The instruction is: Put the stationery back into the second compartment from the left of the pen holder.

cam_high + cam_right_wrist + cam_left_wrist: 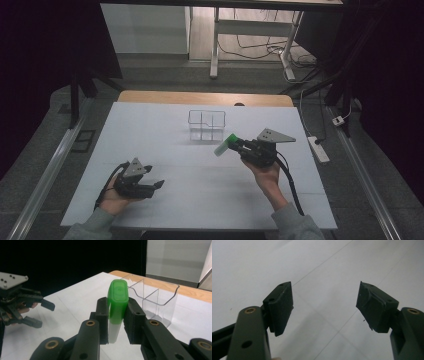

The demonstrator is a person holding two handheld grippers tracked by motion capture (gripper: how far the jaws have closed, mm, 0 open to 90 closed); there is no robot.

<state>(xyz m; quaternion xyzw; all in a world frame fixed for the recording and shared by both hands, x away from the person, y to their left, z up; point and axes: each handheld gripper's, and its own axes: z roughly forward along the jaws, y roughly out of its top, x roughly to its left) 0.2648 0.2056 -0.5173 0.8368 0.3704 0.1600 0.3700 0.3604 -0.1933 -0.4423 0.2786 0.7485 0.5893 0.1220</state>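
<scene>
My right gripper (235, 145) is shut on a white tube with a green cap (226, 144), held above the table at centre right. In the right gripper view the green-capped tube (117, 305) stands upright between the two black jaws, cap toward the camera. A clear plastic organizer with compartments (206, 125) stands just beyond it, seen also as the clear organizer (155, 298) to the right of the tube. My left gripper (159, 185) rests near the table's front left, open, nothing between its pads (280, 307). The left gripper (40, 313) appears far left in the right gripper view.
The white table top (150, 135) has a wooden strip (205, 98) along its far edge. Beyond it stand table legs and cables on the floor. A power strip (318, 149) lies off the table's right side.
</scene>
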